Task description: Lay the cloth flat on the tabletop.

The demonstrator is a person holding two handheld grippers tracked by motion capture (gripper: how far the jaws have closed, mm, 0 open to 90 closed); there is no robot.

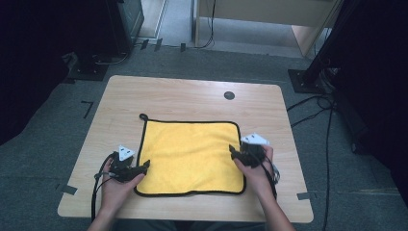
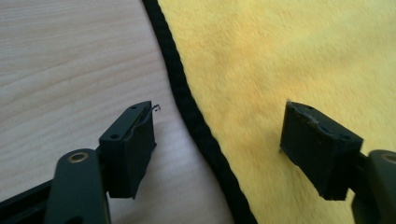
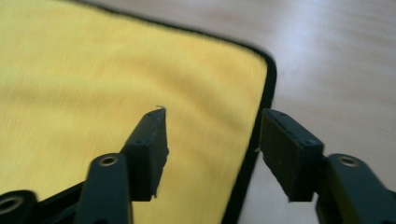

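Yellow cloth (image 1: 191, 156) lies flat mid tabletop (image 1: 192, 98). I've got the left claw (image 1: 143, 167) wide, straddling its left hem, and the right claw (image 1: 234, 153) wide over the right hem; both equally near, edges running near-to-far.

Light wooden table (image 1: 192, 98) with round cable grommet (image 1: 229, 95), on grey carpet floor (image 1: 43, 159). Black tape marks (image 1: 87, 108) on carpet. Black stand base (image 1: 304, 79) at right, loose cables (image 1: 323, 103), pale wooden furniture (image 1: 269, 12) behind. Dark surroundings.
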